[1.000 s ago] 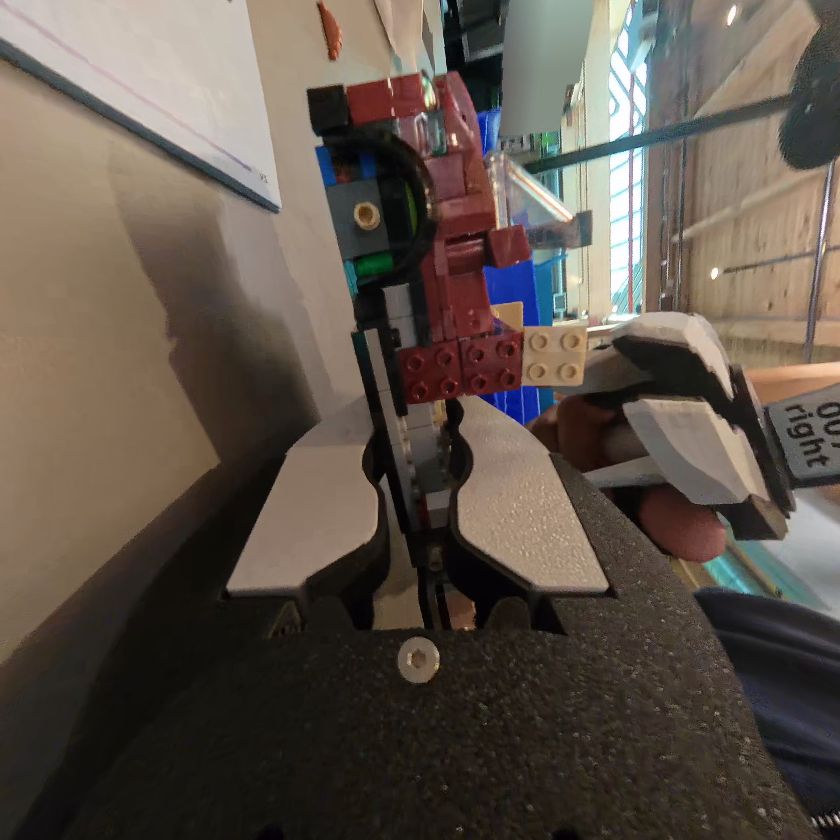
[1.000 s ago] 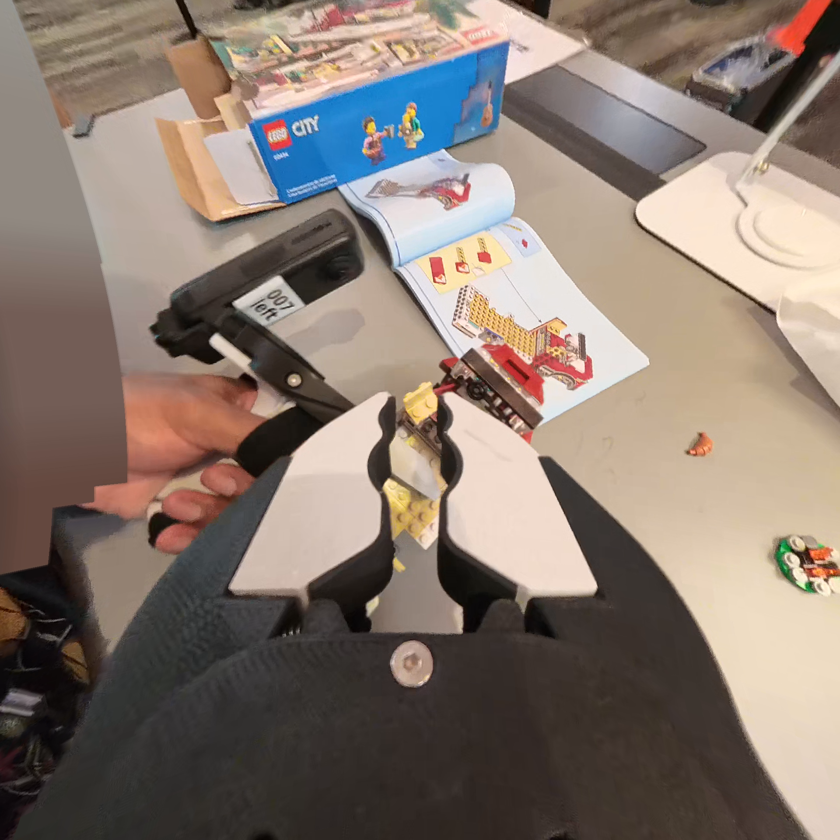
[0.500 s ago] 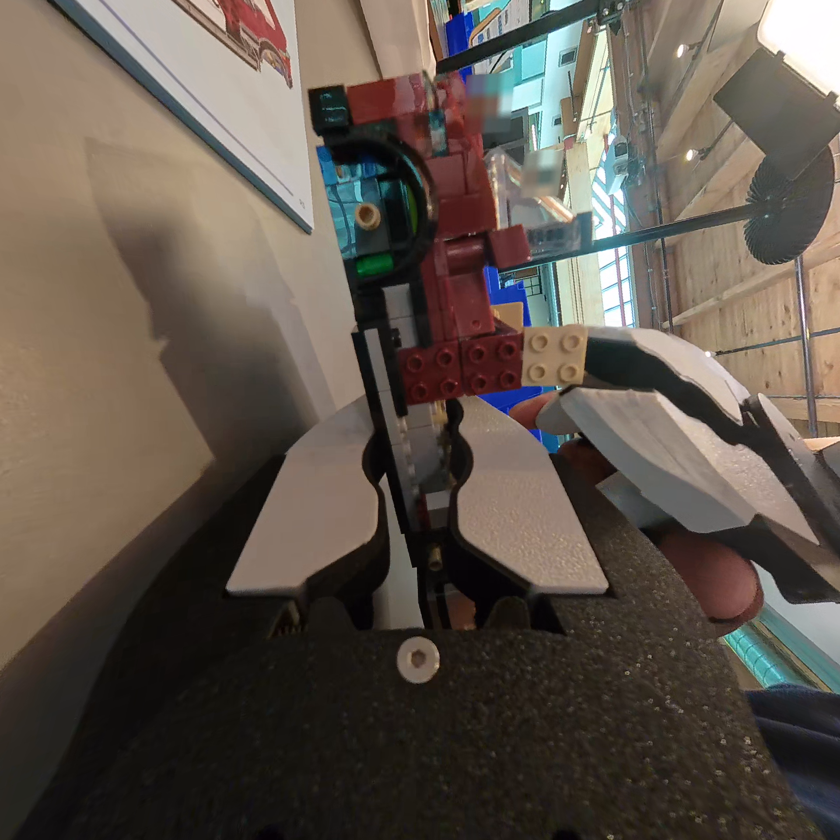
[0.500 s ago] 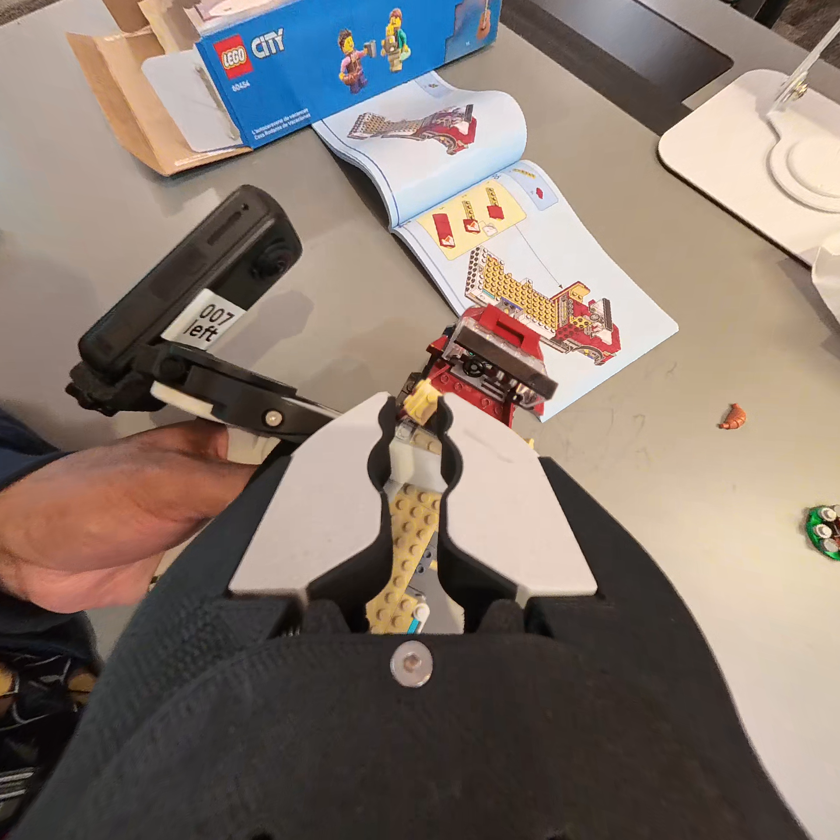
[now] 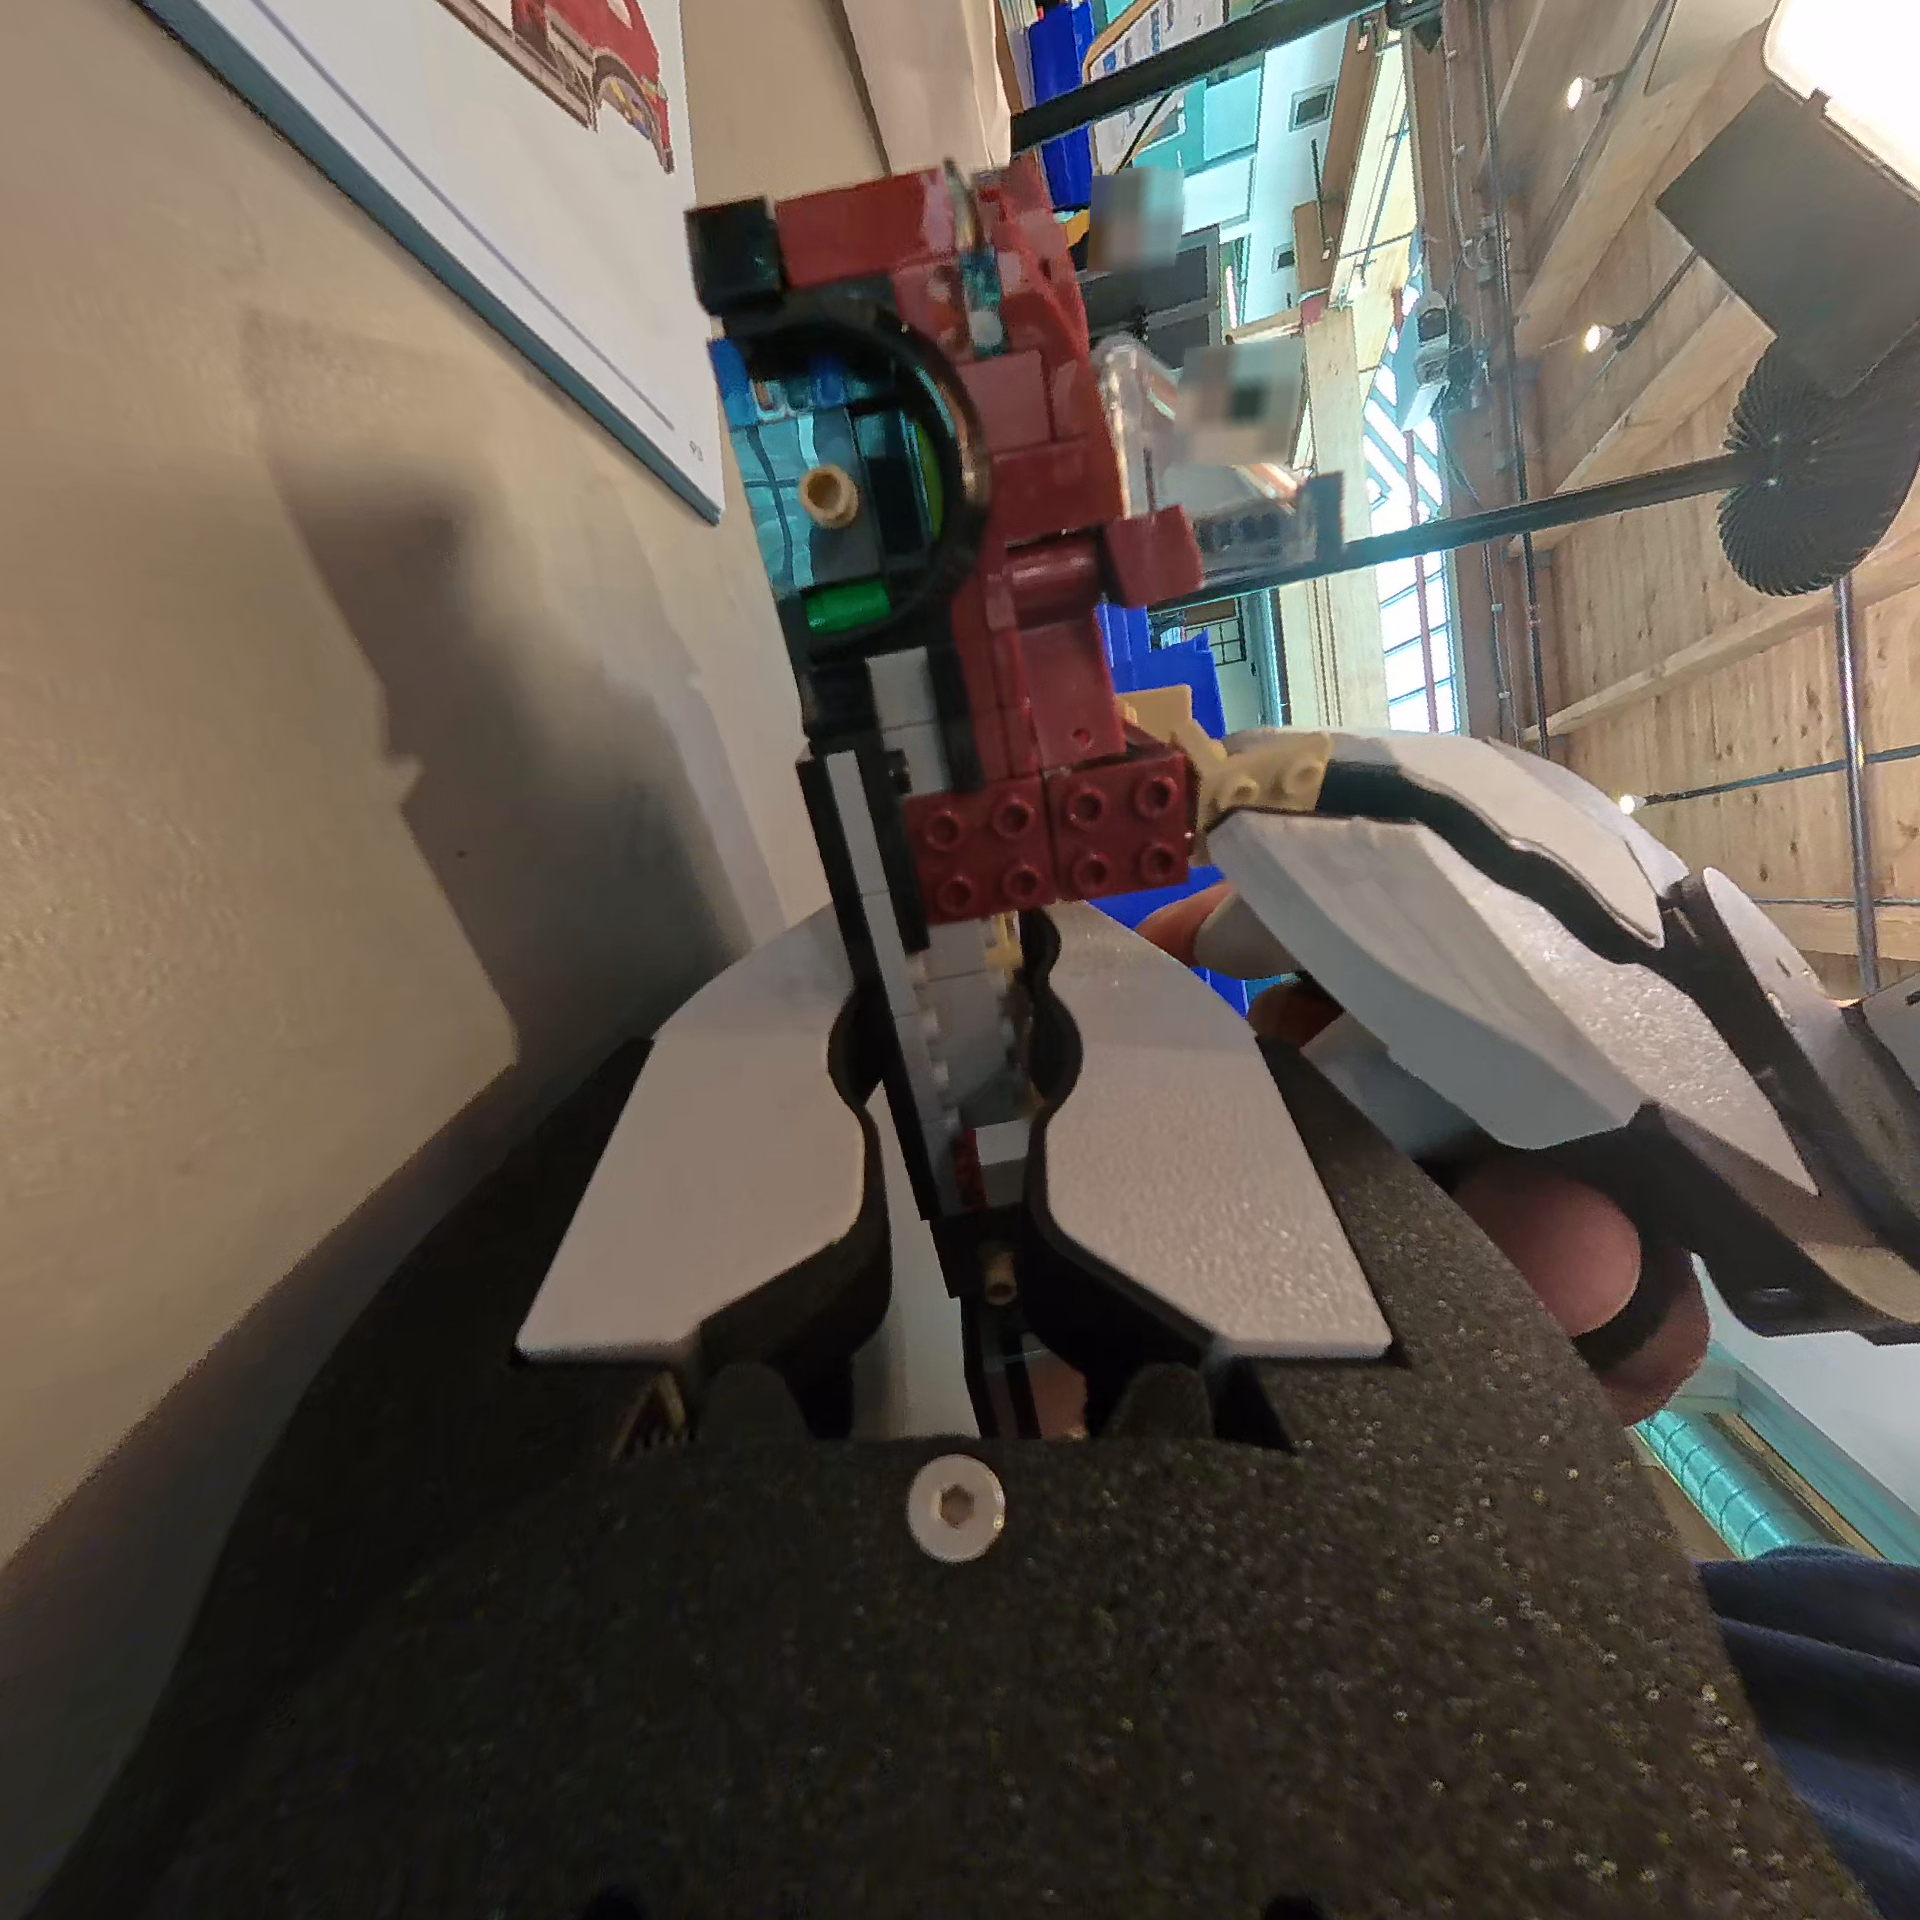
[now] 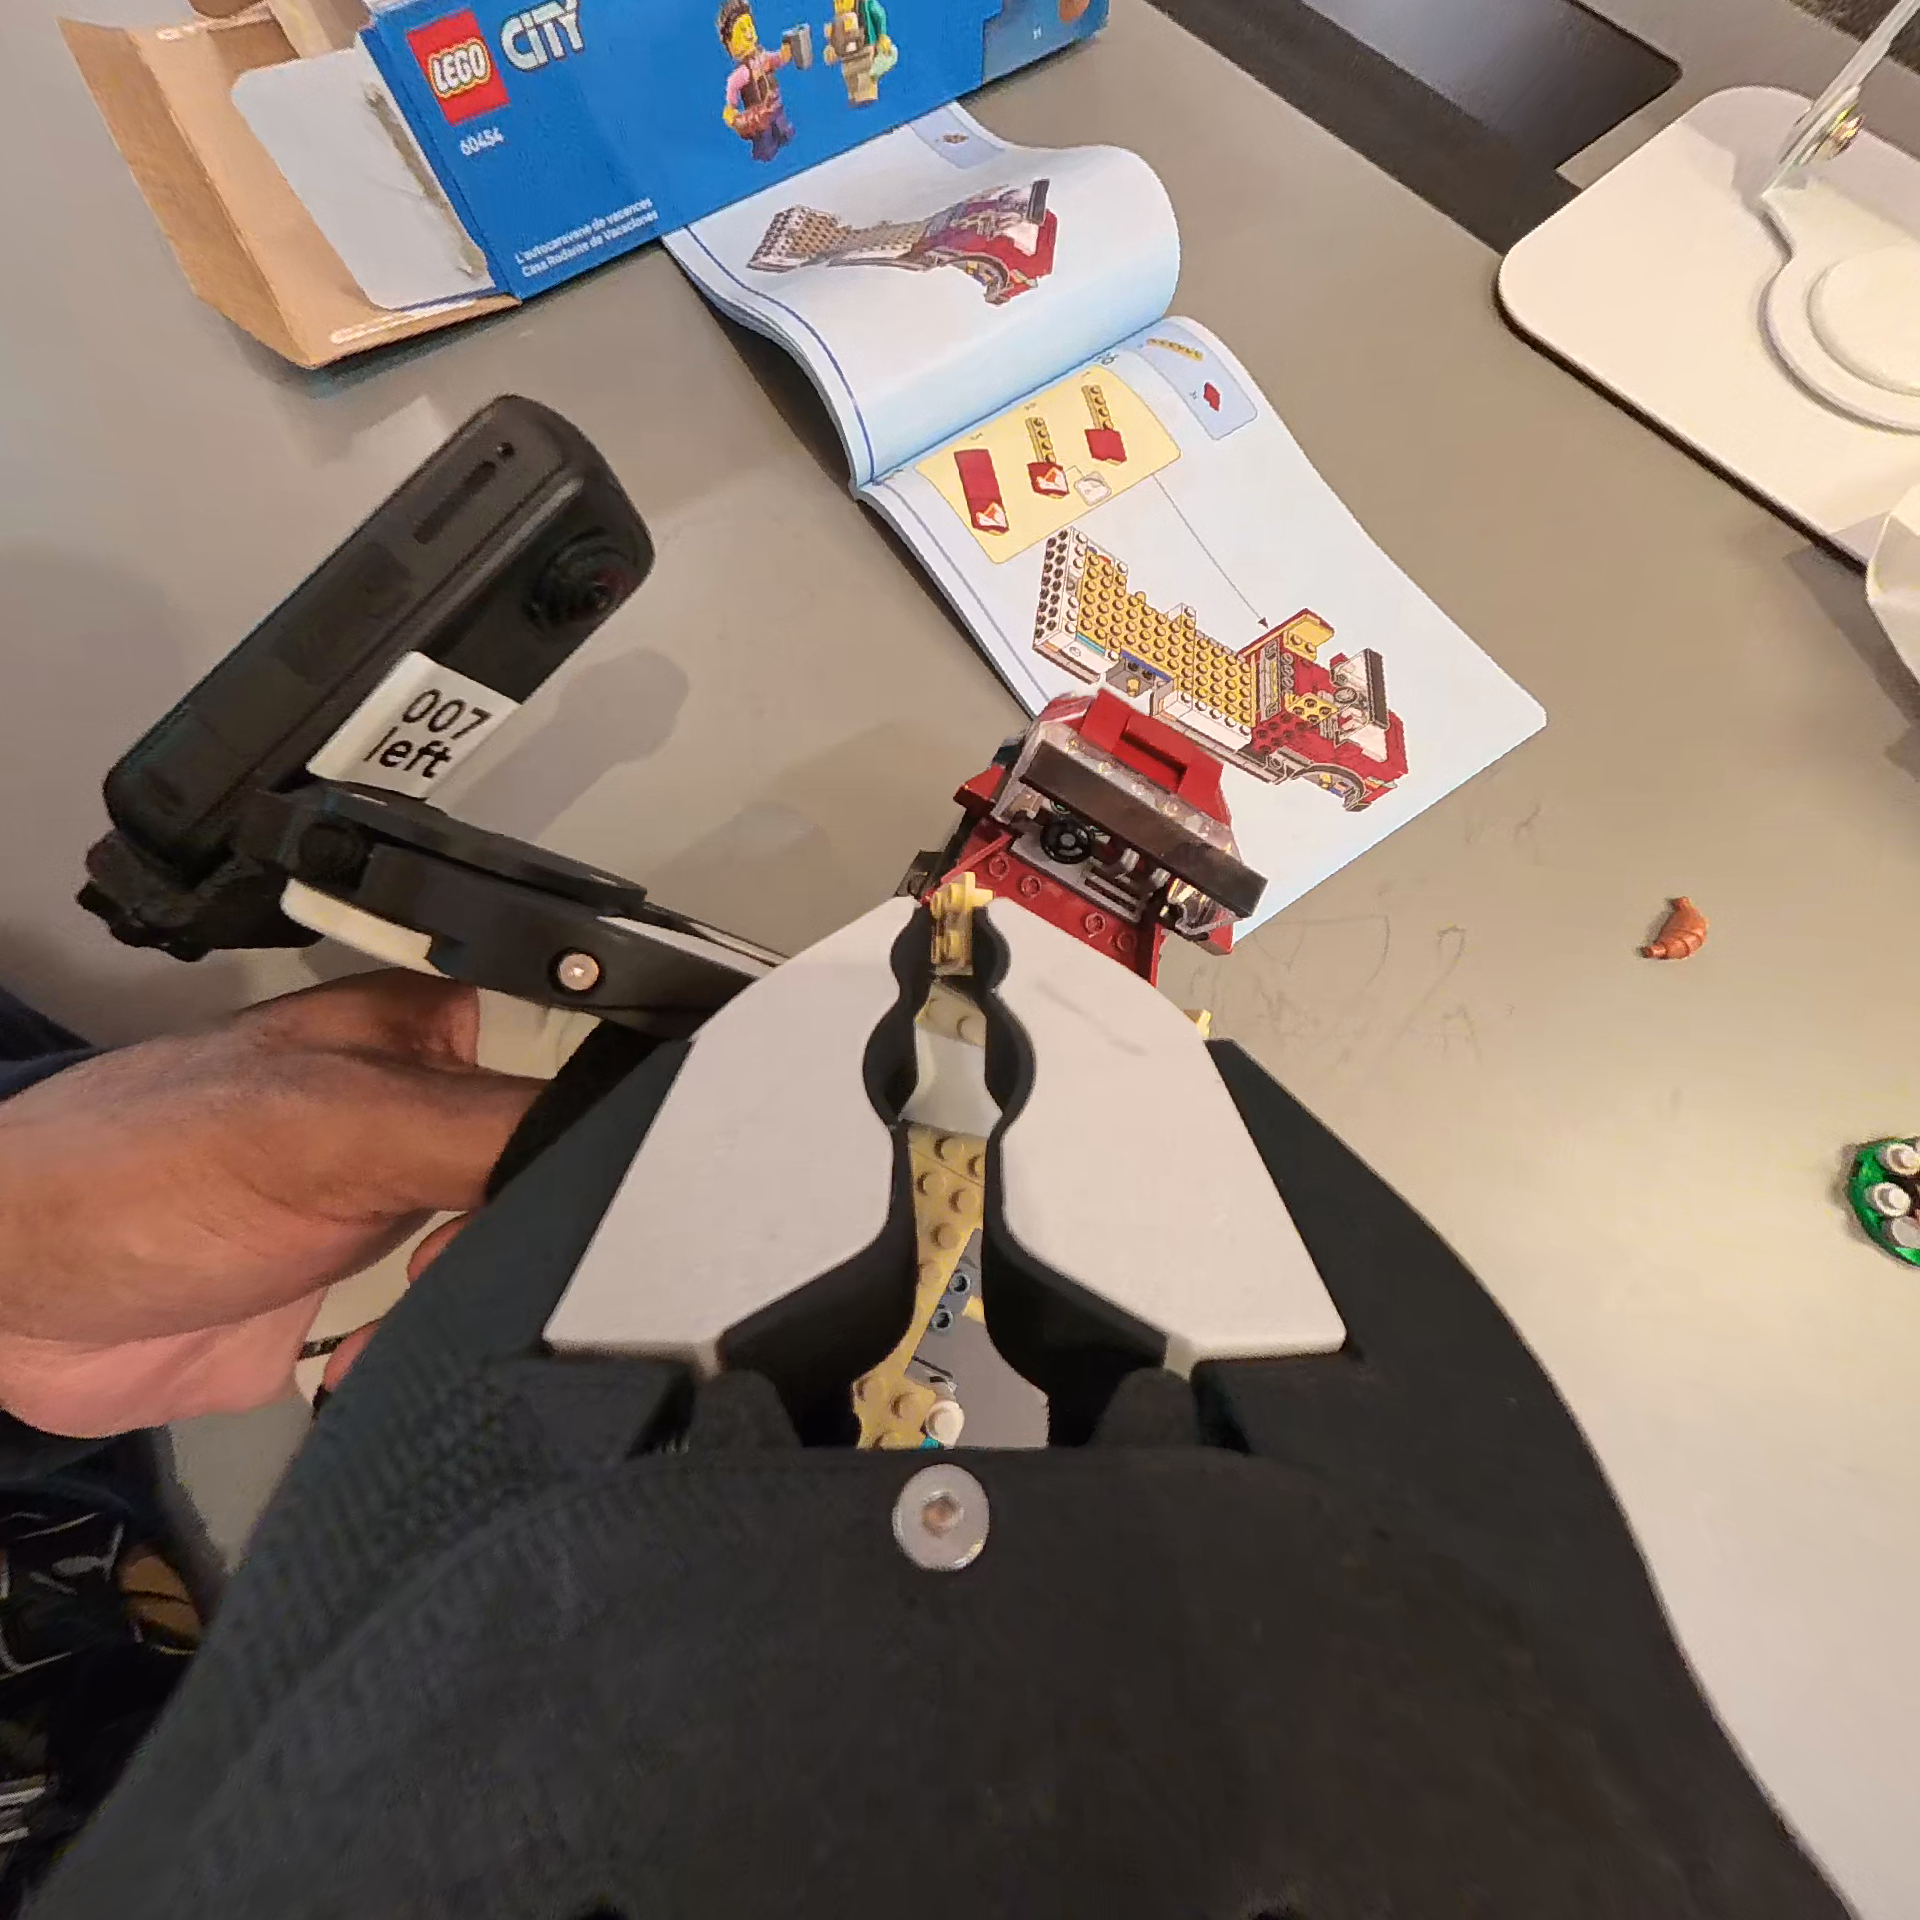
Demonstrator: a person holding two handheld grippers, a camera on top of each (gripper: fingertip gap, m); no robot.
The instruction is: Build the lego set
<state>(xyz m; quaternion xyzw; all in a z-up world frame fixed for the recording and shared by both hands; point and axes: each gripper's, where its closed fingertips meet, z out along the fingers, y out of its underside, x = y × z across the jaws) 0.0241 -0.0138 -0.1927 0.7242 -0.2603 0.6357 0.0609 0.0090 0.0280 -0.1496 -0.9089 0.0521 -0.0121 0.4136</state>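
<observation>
My left gripper (image 5: pixel 961 935) is shut on the lower end of a dark red brick vehicle (image 5: pixel 1029 540) and holds it upright off the grey table (image 5: pixel 260 727). The vehicle also shows in the right wrist view (image 6: pixel 1122 821). My right gripper (image 6: pixel 951 925) is shut on a small tan plate (image 6: pixel 954 920) at the vehicle's edge. In the left wrist view the right gripper (image 5: pixel 1247 805) comes in from the right, its tips pinching the tan plate (image 5: pixel 1262 779) next to the red studded bricks (image 5: pixel 1049 842). The vehicle's tan floor (image 6: pixel 945 1205) shows through the gap behind the right fingers.
An open instruction booklet (image 6: pixel 1091 447) and a blue box (image 6: pixel 644 114) lie beyond the vehicle. A white lamp base (image 6: pixel 1704 260) stands at the far right. A small orange piece (image 6: pixel 1675 928) and a green round piece (image 6: pixel 1891 1195) lie to the right. A hand (image 6: pixel 208 1164) grips the left tool. The grippers' ends are close to 6 centimeters from one another. From either gripper's tips it is about 20 centimeters to the small orange piece (image 6: pixel 1675 928).
My right fingers have closed in on the tan plate, which has turned from face-on to edge-on at the vehicle's side. The left gripper keeps its hold on the vehicle.
</observation>
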